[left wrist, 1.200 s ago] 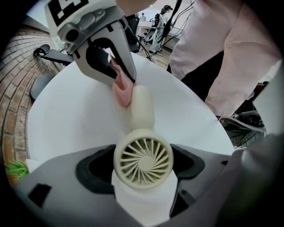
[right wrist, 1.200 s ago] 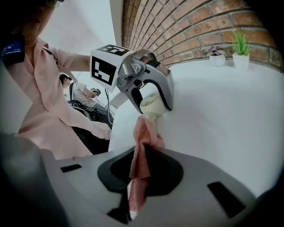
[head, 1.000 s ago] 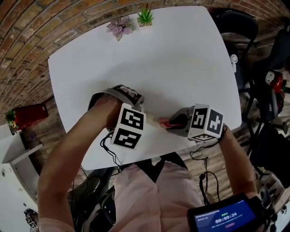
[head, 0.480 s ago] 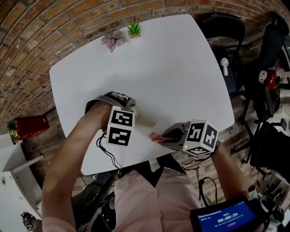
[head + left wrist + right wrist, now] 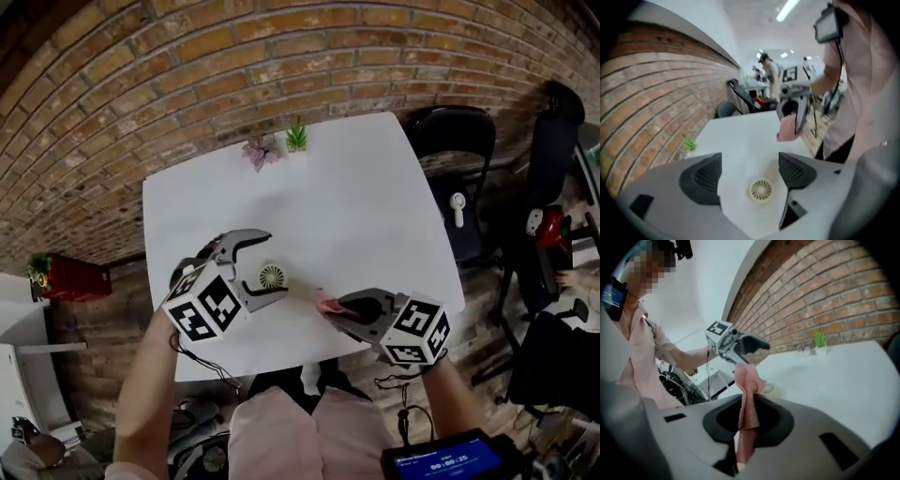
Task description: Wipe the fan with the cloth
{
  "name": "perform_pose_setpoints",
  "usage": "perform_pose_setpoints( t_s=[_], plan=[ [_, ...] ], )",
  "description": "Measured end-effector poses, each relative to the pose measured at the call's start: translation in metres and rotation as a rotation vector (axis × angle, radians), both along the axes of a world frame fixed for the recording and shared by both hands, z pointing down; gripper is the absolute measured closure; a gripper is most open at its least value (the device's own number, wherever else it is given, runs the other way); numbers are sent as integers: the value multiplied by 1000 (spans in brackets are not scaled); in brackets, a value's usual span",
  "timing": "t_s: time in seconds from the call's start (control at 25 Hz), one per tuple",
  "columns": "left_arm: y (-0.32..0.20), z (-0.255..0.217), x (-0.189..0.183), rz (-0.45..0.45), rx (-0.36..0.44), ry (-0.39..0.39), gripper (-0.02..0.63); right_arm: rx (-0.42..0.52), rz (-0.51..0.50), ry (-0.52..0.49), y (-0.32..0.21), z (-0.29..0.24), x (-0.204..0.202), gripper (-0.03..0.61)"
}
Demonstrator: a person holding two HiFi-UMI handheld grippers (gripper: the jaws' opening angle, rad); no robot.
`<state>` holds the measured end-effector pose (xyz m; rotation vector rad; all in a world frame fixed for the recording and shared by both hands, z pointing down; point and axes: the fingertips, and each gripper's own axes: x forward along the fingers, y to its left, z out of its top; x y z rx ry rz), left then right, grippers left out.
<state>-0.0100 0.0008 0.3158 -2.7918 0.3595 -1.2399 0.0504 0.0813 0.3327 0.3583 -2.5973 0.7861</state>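
We're at the setup step here, no wiping yet. The little round fan [image 5: 271, 276] lies flat on the white surface [image 5: 356, 187], lower middle of the head view. Our left hand-held gripper [image 5: 275, 263] hovers around it with jaws spread wide; the fan sits between them, not touched as far as we can tell. The right hand-held gripper [image 5: 343, 307], just right of the fan, is clamped tight on the pink cloth [image 5: 324, 302], which pokes out past its tip. Our guess for the next move: close the left one on the fan to steady it, then bring the cloth across — gently, since that fan looks light and could skid.
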Motion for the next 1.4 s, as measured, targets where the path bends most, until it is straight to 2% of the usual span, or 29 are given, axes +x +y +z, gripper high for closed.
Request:
perform_pose_setpoints(
  t_s=[0.08, 0.12, 0.16, 0.24, 0.28, 0.4, 0.52, 0.6, 0.72, 0.84, 1.4],
  plan=[
    [-1, -48, 0, -157, 77, 193, 230, 78, 114, -39, -21, -33, 4, 541],
    [-4, -71, -3, -236, 142, 260, 241, 114, 169, -66, -32, -52, 5, 541],
    [-8, -94, -8, -321, 222, 307, 309, 151, 219, -96, -42, -73, 5, 540],
    [-17, -136, -23, -508, 386, 392, 555, 239, 303, -147, -60, -114, 3, 538],
    [-20, -157, -30, -600, 451, 453, 601, 289, 336, -160, -67, -132, 0, 538],
    [-11, -202, -53, -847, 555, 641, 601, 440, 401, -146, -77, -171, -12, 540],
    [3, -228, -69, -991, 612, 737, 601, 558, 460, -113, -84, -193, -22, 541],
    [10, -241, -70, -1022, 650, 771, 601, 623, 490, -88, -86, -202, -25, 543],
    [13, -247, -75, -1035, 704, 730, 601, 678, 515, -56, -86, -208, -29, 543],
    [16, -250, -76, -1026, 741, 706, 601, 695, 534, -39, -88, -209, -31, 543],
    [18, -236, -72, -1027, 708, 681, 601, 688, 543, -34, -90, -207, -33, 549]
  ],
)
